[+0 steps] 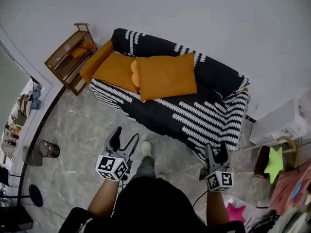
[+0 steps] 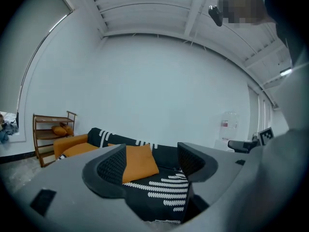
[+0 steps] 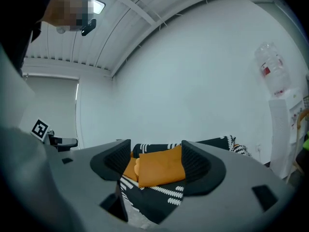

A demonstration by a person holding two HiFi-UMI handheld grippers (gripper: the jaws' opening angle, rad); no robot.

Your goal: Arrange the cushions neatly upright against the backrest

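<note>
A black sofa with white stripes (image 1: 194,108) stands against the white wall. A large orange cushion (image 1: 165,75) leans on its backrest near the middle. A second orange cushion (image 1: 114,71) lies flatter to its left, and a third (image 1: 95,58) rests over the left armrest. Both grippers hang in front of the sofa, well short of it. My left gripper (image 1: 125,136) is open and empty, and so is my right gripper (image 1: 216,148). In the left gripper view the large cushion (image 2: 140,163) shows far off between the jaws; in the right gripper view the large cushion (image 3: 159,167) does too.
A wooden shelf (image 1: 68,57) stands left of the sofa. A white cabinet (image 1: 279,123), a green star (image 1: 273,163) and a pink star (image 1: 235,212) crowd the right side. A dark bin (image 1: 48,149) sits on the grey marbled floor at the left.
</note>
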